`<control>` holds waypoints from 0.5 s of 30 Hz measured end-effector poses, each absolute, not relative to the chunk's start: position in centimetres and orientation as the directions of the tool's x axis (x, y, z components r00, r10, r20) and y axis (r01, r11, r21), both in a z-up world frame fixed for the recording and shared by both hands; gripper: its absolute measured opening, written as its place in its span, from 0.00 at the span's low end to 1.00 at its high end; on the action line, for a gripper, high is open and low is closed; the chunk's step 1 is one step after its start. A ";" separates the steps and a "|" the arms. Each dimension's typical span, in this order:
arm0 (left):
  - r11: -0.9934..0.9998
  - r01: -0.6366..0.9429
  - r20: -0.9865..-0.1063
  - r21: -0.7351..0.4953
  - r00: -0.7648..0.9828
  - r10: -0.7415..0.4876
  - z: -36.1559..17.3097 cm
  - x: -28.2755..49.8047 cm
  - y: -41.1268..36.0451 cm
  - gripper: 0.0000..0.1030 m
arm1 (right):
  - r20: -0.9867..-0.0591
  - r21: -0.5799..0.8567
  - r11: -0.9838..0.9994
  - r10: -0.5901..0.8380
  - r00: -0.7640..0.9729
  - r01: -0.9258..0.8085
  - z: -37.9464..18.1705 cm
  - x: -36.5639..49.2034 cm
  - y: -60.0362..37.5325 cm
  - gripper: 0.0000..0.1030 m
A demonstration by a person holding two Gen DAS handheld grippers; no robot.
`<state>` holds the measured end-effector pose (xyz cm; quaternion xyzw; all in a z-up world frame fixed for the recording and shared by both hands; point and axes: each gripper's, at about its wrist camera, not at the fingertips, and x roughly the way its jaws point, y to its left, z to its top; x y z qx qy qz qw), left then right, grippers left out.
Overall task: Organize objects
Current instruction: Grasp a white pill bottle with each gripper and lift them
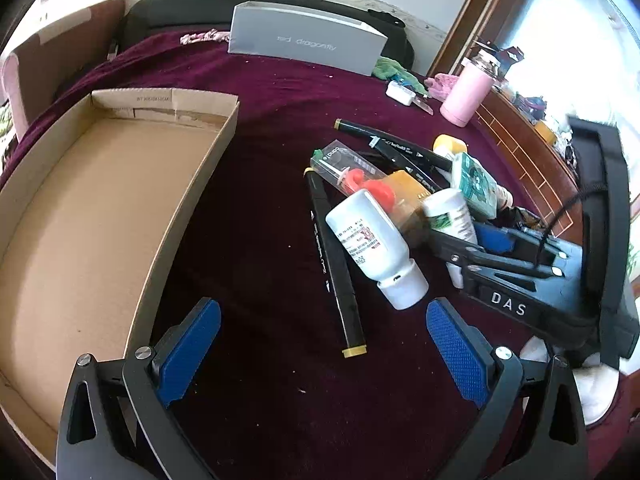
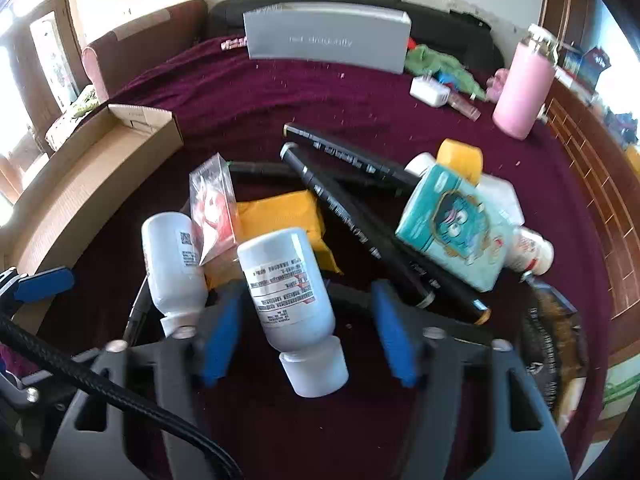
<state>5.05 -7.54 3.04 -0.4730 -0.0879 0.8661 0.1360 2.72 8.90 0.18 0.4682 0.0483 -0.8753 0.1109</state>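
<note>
A pile of objects lies on the maroon cloth: two white bottles (image 1: 370, 240) (image 2: 286, 280), black markers (image 1: 334, 264) (image 2: 360, 220), a yellow packet (image 2: 280, 212), a clear box with a red item (image 2: 212, 204) and a teal tissue pack (image 2: 452, 224). An empty cardboard box (image 1: 80, 208) sits left of the pile. My left gripper (image 1: 320, 344) is open over bare cloth, just short of the pile. My right gripper (image 2: 308, 328) is open, its fingers either side of a white bottle without touching it. It also shows in the left wrist view (image 1: 472, 236).
A grey box (image 1: 308, 38) stands at the back. A pink bottle (image 1: 466, 92), a white charger (image 1: 400, 92) and green cloth (image 2: 444, 66) lie at the back right. A wooden edge (image 1: 528, 164) runs along the right. The cardboard box also shows at the left (image 2: 92, 172).
</note>
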 end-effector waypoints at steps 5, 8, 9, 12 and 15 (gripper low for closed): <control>-0.920 -0.168 -0.783 -0.354 -0.485 0.390 3.3 4.1 -6.1 0.92 | -0.825 0.094 -0.975 -0.188 -0.532 0.200 0.7 3.6 10.4 0.32; -0.938 -0.176 -0.816 -0.297 -0.463 0.346 3.2 2.8 -4.2 0.85 | -0.820 0.155 -0.974 -0.218 -0.529 0.163 1.0 4.5 12.1 0.31; -0.943 -0.177 -0.826 -0.283 -0.455 0.334 3.1 2.4 -3.6 0.80 | -0.819 0.170 -0.973 -0.227 -0.527 0.155 1.2 4.7 12.5 0.31; -0.951 -0.193 -0.860 -0.243 -0.411 0.303 2.1 0.8 -1.8 0.54 | -0.812 0.213 -0.968 -0.250 -0.527 0.131 1.3 5.6 13.7 0.31; -0.960 -0.214 -0.870 -0.179 -0.422 0.256 1.7 0.3 -0.4 0.38 | -0.806 0.259 -0.959 -0.282 -0.520 0.118 1.4 5.8 14.5 0.31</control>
